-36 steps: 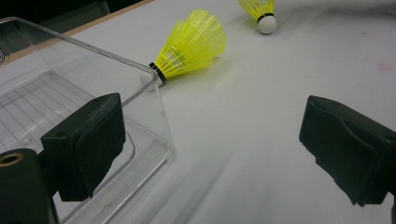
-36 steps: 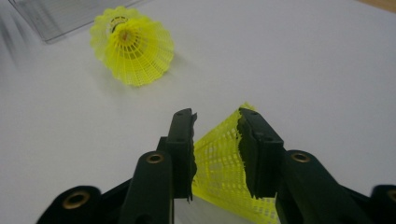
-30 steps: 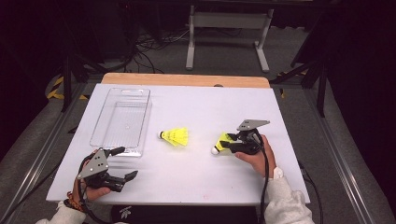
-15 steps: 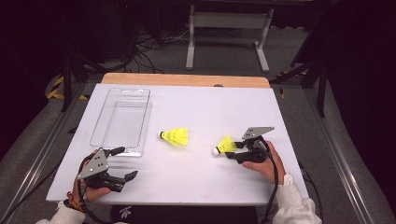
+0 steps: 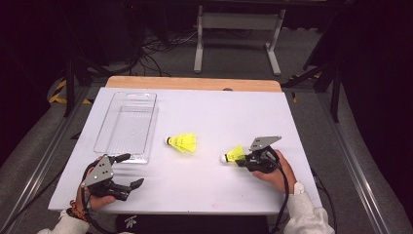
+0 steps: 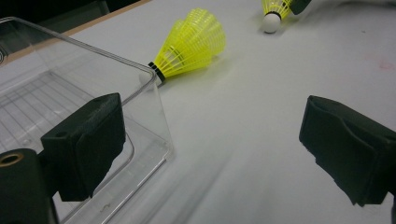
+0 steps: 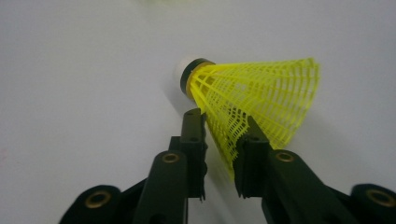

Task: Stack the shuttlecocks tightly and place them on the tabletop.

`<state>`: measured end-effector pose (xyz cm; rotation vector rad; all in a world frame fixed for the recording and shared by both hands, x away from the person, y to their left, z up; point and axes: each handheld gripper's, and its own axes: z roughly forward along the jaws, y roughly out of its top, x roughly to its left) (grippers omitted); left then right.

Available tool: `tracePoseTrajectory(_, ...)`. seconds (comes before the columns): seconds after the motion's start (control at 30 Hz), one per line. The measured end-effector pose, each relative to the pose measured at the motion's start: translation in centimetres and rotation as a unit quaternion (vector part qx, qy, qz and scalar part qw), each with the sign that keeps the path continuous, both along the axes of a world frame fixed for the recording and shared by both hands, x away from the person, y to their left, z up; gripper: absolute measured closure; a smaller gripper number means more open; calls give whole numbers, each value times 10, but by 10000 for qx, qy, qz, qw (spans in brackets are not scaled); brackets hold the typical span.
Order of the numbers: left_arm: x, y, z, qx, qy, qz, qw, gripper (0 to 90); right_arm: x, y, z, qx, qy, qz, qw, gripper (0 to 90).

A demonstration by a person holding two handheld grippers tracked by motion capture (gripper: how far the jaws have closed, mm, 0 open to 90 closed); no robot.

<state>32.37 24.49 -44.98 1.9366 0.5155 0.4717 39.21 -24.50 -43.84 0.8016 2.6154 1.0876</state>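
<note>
A white table top (image 5: 204, 117) sits in a dark room, mostly bare. The right gripper (image 5: 247, 159) has just been closing, and its jaws now pinch the mesh skirt edge of a yellow plastic shuttlecock with a white cork nose (image 7: 252, 95) lying near the right front. That thin bite could slip or crush the skirt on lifting; how firm it is seems uncertain. A second yellow shuttlecock (image 5: 182, 142) lies mid-table, just beside the clear plastic tray (image 5: 103, 146). The left gripper (image 5: 127, 170) rests with jaws apart at the tray's near corner, leaving open room between.

The clear tray (image 6: 70, 93) (left gripper view) is cut off at the left and bottom edges
</note>
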Motion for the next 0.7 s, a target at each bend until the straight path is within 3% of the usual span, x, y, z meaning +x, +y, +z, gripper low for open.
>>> tracePoseTrajectory(0.17, 0, 0, 0, -8, -6, 7, 10000, 79, -2, 3, -2, -22, -38, 156, 9999, 870)
tracePoseTrajectory(0.7, -1, 0, 1, 2, -30, 5, 10000, 79, -5, 3, 1, 32, -232, 123, 9996, 897)
